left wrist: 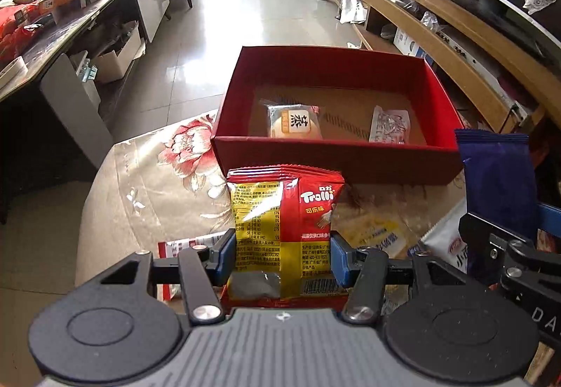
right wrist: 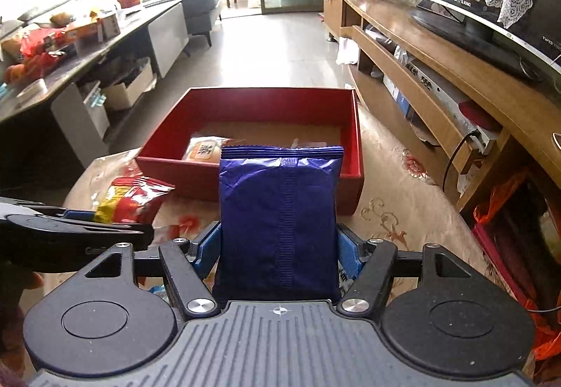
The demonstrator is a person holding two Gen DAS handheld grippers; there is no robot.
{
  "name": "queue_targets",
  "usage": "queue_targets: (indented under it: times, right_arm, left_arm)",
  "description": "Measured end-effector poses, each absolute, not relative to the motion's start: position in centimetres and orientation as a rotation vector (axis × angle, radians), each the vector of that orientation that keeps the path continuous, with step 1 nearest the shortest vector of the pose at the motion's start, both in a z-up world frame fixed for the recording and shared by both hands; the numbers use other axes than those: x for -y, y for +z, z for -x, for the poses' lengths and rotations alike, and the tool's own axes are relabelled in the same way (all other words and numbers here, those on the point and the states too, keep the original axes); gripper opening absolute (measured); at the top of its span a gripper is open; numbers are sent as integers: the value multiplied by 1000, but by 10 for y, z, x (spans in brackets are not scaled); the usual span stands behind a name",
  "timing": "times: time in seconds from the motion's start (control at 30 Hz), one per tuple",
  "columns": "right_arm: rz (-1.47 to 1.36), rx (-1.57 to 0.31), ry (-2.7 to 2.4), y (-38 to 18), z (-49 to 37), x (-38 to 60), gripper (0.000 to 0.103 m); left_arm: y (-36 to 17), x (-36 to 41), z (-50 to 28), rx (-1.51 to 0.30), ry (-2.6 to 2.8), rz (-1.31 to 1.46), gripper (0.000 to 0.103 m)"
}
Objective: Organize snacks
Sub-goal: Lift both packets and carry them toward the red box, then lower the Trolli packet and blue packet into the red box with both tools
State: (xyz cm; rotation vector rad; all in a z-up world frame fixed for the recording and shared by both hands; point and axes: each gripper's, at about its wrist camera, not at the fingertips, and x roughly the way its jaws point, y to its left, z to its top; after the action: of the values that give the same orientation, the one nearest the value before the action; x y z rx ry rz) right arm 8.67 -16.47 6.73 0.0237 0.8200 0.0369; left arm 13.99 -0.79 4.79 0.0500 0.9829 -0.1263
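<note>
My left gripper (left wrist: 280, 246) is shut on a red and yellow Trolli packet (left wrist: 284, 232), held upright in front of the red box (left wrist: 336, 152). My right gripper (right wrist: 278, 246) is shut on a dark blue snack packet (right wrist: 280, 218), also held upright before the red box (right wrist: 245, 99). The blue packet (left wrist: 498, 169) shows at the right of the left wrist view, and the Trolli packet (right wrist: 133, 199) at the left of the right wrist view. In the box lie a bun packet (left wrist: 294, 122) and a clear white packet (left wrist: 390, 126).
The box stands on a floral cloth (left wrist: 157, 176) over a low table. More snack packets (left wrist: 378, 236) lie on the cloth below my grippers. A long dark table (left wrist: 70, 19) is at the left, a wooden TV cabinet (right wrist: 438, 71) at the right.
</note>
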Motion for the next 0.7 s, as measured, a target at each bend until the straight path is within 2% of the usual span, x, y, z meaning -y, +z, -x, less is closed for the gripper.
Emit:
queue_targets:
  times: [0.7]
  right_arm:
    - [-35,-812,15,66,-123,174,73]
  left_arm:
    - [52,15,-174,-941,-88,-64,50]
